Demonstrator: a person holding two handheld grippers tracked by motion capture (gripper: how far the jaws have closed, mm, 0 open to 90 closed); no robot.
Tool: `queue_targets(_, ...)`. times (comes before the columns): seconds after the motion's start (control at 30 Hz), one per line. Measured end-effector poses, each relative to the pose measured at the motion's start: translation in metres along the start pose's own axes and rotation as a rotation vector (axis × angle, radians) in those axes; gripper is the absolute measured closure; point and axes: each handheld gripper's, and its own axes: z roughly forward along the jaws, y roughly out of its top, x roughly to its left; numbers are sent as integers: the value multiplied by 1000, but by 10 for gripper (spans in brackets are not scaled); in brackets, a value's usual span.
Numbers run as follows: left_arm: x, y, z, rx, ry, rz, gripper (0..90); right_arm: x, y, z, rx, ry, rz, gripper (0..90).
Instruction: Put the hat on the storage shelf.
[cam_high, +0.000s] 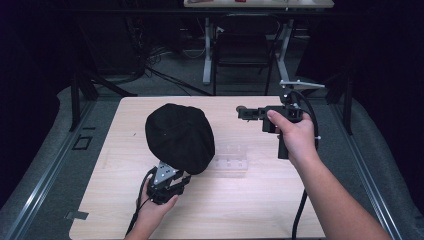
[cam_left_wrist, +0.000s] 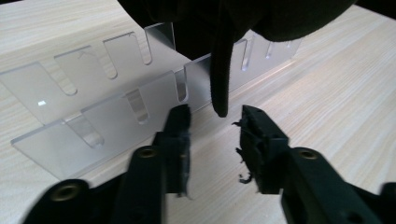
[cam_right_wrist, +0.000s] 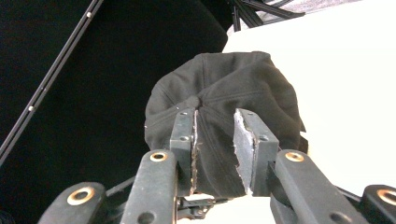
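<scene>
A black cap (cam_high: 180, 137) rests on top of a clear slotted acrylic stand (cam_high: 231, 160) in the middle of the wooden table (cam_high: 260, 200). My left gripper (cam_high: 174, 175) sits at the cap's near edge, jaws apart. In the left gripper view the cap's black strap (cam_left_wrist: 220, 79) hangs down just ahead of the gap of my left gripper (cam_left_wrist: 215, 123), touching neither pad, with the stand (cam_left_wrist: 93, 107) behind it. My right gripper (cam_high: 243, 113) is held above the table to the right of the cap, pointing at it. Its jaws (cam_right_wrist: 215, 126) stand open and empty, with the cap (cam_right_wrist: 224, 88) beyond them.
Past the far edge of the table stand a chair (cam_high: 245, 45) and desk legs (cam_high: 207, 55) on the dark floor, with cables. Metal rails (cam_high: 45, 170) run along both sides of the table. A cable (cam_high: 300, 210) trails from the right gripper.
</scene>
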Motion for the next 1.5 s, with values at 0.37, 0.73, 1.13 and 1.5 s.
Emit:
queue_targets(0.37, 16, -5, -25, -6, -19, -88, 511, -5, -13, -17, 0, -87, -53, 680)
queue_targets(0.73, 28, -17, -46, 8, 33, -92, 512, -13, -28, -30, -5, -151, -71, 676)
queue_targets(1.13, 41, -40, -45, 33, 51, -131, 503, -21, -59, -37, 11, -252, -129, 662)
queue_targets(1.5, 41, -44, -42, 33, 48, -132, 498, -40, -96, -32, 16, -311, -189, 634)
